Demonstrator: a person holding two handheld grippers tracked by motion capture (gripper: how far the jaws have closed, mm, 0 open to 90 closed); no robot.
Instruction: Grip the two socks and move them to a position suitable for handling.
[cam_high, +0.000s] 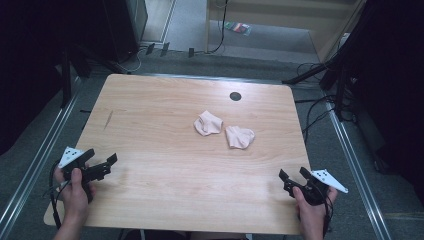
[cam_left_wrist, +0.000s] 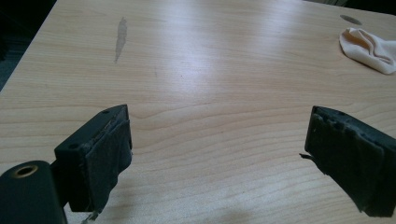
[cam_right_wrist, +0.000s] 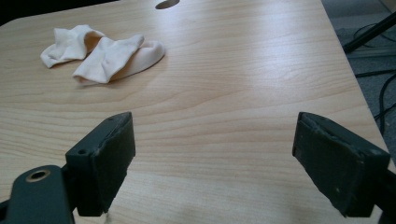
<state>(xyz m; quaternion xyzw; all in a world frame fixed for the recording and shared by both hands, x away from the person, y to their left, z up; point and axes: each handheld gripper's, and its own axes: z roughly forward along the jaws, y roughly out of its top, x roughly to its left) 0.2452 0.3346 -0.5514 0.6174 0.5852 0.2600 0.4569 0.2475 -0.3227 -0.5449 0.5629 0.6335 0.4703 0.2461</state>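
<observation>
Two small cream socks lie crumpled side by side near the middle of the wooden table (cam_high: 165, 150): the left sock (cam_high: 208, 123) and the right sock (cam_high: 239, 137). My left gripper (cam_high: 103, 161) rests open at the table's near left edge, far from them. At the near right edge my right gripper (cam_high: 293, 174) is open too, with nothing between its jaws. In the right gripper view (cam_right_wrist: 212, 161) both socks sit far ahead at upper left, one sock (cam_right_wrist: 116, 58) in front of the other sock (cam_right_wrist: 70, 44). The left gripper view (cam_left_wrist: 217, 147) catches one sock (cam_left_wrist: 371, 46) at the far right.
A dark round cable hole (cam_high: 235, 96) sits near the table's far edge. A grey smear (cam_high: 108, 119) marks the wood at the left. Beyond the table are black stands, cables (cam_high: 315, 107) on the floor and a wooden cabinet (cam_high: 280, 20).
</observation>
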